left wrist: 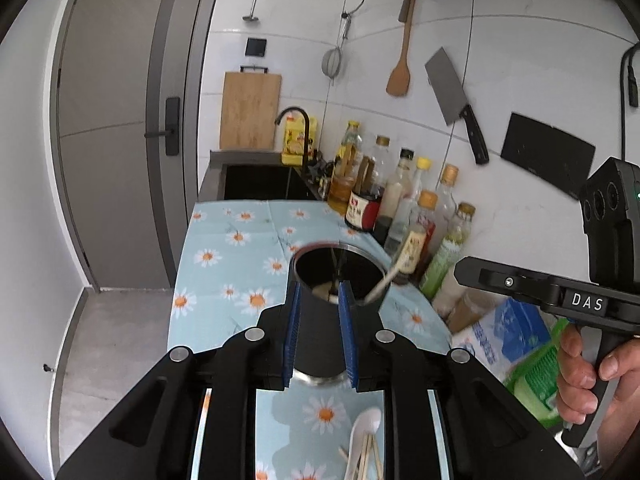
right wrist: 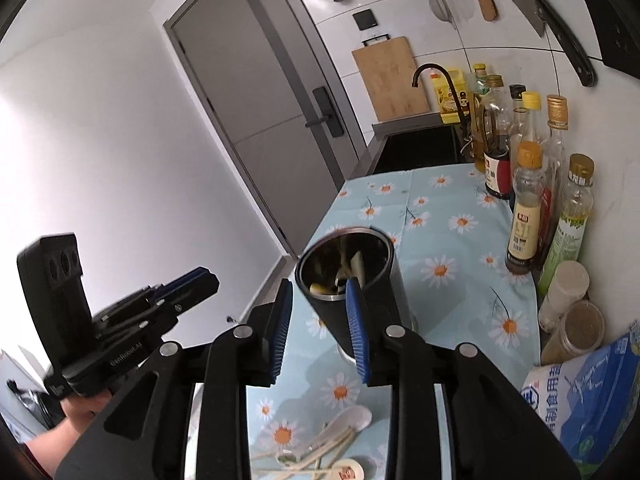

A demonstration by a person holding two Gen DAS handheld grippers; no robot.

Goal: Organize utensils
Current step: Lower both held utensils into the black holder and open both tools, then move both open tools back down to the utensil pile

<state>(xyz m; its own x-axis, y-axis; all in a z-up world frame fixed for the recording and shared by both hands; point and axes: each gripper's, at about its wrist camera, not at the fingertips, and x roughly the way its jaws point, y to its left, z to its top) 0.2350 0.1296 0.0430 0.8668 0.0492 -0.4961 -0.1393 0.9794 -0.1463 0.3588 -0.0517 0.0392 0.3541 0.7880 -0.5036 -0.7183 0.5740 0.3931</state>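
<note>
1 daisy cloth (right wrist: 452,248) covers most of the counter I'm working over, running back toward the sink. Along the wall side stands a row of bottles (right wrist: 528,208), with a blue-and-white bag (right wrist: 592,392) nearest me.

Next in size is the black holder (left wrist: 320,332) - upright on the cloth, mid-counter, ahead of both claws. 1 white spoon (left wrist: 384,280) leans out over its rim, and a few more pieces sit inside that I can't make out.

My left claw (left wrist: 320,292) has its blue pads a narrow gap apart with nothing pinched; from the right camera it hangs in the air well to the left of the holder. My right claw (right wrist: 318,288) is spread a little wider, also empty - its tips are short of the holder, which shows beyond them.

Close to me on the cloth lie another spoon (right wrist: 348,420) and a loose scatter of chopsticks (right wrist: 320,448), overlapping each other.
</note>
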